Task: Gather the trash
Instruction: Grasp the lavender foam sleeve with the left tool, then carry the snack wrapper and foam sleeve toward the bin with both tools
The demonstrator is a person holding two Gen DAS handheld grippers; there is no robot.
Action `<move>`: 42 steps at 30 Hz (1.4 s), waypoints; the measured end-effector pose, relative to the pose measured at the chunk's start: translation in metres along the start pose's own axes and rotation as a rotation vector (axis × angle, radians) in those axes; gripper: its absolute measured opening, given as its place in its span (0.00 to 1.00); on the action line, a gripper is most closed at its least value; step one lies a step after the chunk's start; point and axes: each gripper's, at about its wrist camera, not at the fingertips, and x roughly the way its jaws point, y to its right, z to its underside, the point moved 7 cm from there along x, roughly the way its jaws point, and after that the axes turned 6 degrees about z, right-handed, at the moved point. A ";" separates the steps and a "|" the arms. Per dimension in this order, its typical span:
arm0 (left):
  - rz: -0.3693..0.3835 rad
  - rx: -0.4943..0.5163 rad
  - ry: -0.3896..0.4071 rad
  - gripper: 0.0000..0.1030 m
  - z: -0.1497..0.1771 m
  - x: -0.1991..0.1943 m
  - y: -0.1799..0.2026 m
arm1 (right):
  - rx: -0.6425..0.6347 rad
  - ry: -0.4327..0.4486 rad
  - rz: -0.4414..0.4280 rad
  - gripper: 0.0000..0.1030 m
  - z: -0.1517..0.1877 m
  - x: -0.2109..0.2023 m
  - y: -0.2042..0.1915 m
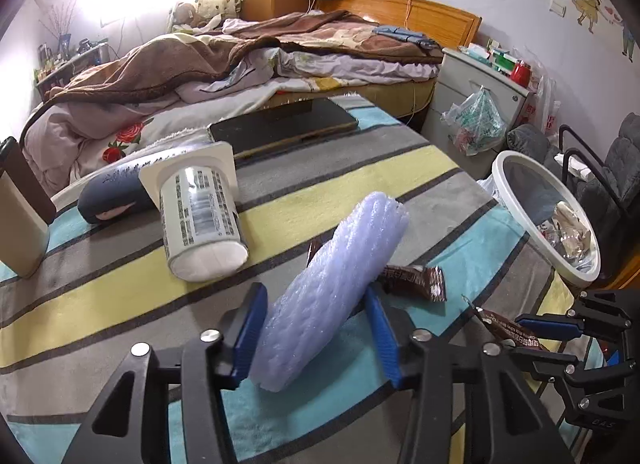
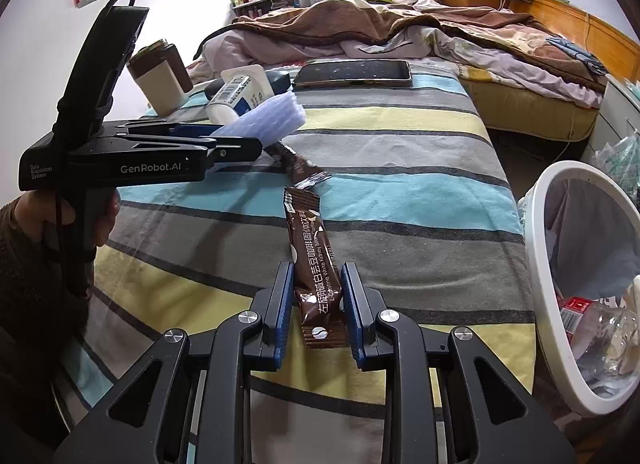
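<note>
My left gripper is shut on a pale blue bubble-wrap roll, held over the striped cloth; it also shows in the right wrist view. My right gripper is shut on a brown coffee sachet, held above the table; the gripper shows at the right edge of the left wrist view. A second brown sachet lies on the cloth behind the roll. A white yogurt cup lies on its side at the left. A white trash bin with trash inside stands to the right of the table.
A dark tablet lies at the table's far edge. A beige and brown container stands at the far left. A dark pouch lies behind the cup. Beyond are an unmade bed, a nightstand and a grey chair.
</note>
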 end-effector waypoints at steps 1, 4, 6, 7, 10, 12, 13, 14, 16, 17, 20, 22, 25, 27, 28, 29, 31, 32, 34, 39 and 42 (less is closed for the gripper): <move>-0.006 -0.001 0.001 0.44 0.000 0.000 0.000 | 0.000 0.000 -0.001 0.26 0.000 0.000 0.000; -0.012 -0.005 0.000 0.34 0.003 -0.004 0.005 | 0.004 0.004 -0.003 0.26 0.000 -0.001 0.001; -0.030 -0.006 -0.006 0.30 0.005 -0.005 0.007 | 0.009 0.009 -0.008 0.26 0.001 -0.004 0.002; -0.042 -0.015 -0.005 0.30 0.006 -0.007 0.008 | 0.011 0.010 -0.009 0.26 0.002 -0.004 0.003; -0.061 -0.042 0.004 0.24 0.011 -0.015 0.009 | 0.017 0.017 -0.013 0.26 0.003 -0.007 0.005; -0.063 -0.061 0.010 0.22 0.016 -0.021 0.010 | 0.021 0.022 -0.018 0.26 0.004 -0.010 0.006; -0.076 -0.075 0.018 0.22 0.019 -0.025 0.009 | 0.023 0.026 -0.018 0.26 0.004 -0.011 0.006; -0.087 -0.082 0.023 0.22 0.020 -0.028 0.009 | 0.024 0.031 -0.021 0.26 0.005 -0.013 0.007; -0.095 -0.107 0.029 0.22 0.026 -0.036 0.010 | 0.028 0.035 -0.025 0.26 0.006 -0.015 0.007; -0.100 -0.116 0.030 0.22 0.028 -0.038 0.010 | 0.032 0.040 -0.028 0.26 0.007 -0.016 0.008; -0.113 -0.139 0.051 0.22 0.036 -0.049 0.015 | 0.038 0.048 -0.037 0.26 0.006 -0.019 0.008; -0.115 -0.144 0.058 0.22 0.040 -0.055 0.019 | 0.034 0.065 -0.032 0.26 0.006 -0.023 0.008; -0.122 -0.150 0.062 0.22 0.046 -0.063 0.026 | 0.038 0.074 -0.034 0.26 0.007 -0.028 0.008; -0.126 -0.152 0.069 0.22 0.049 -0.069 0.031 | 0.044 0.085 -0.037 0.26 0.008 -0.032 0.010; -0.125 -0.152 0.073 0.22 0.050 -0.071 0.034 | 0.045 0.088 -0.037 0.26 0.009 -0.034 0.010; -0.126 -0.153 0.078 0.22 0.051 -0.074 0.037 | 0.046 0.094 -0.033 0.26 0.009 -0.036 0.011; -0.124 -0.151 0.084 0.22 0.052 -0.078 0.042 | 0.048 0.104 -0.027 0.26 0.010 -0.041 0.013; -0.128 -0.151 0.089 0.22 0.052 -0.081 0.044 | 0.050 0.109 -0.025 0.26 0.010 -0.043 0.014; -0.129 -0.145 0.093 0.22 0.051 -0.086 0.050 | 0.054 0.117 -0.021 0.26 0.010 -0.046 0.016; -0.130 -0.126 0.113 0.22 0.047 -0.096 0.068 | 0.068 0.142 -0.011 0.26 0.011 -0.056 0.026; -0.120 -0.102 0.126 0.22 0.041 -0.099 0.082 | 0.079 0.157 0.000 0.26 0.011 -0.063 0.033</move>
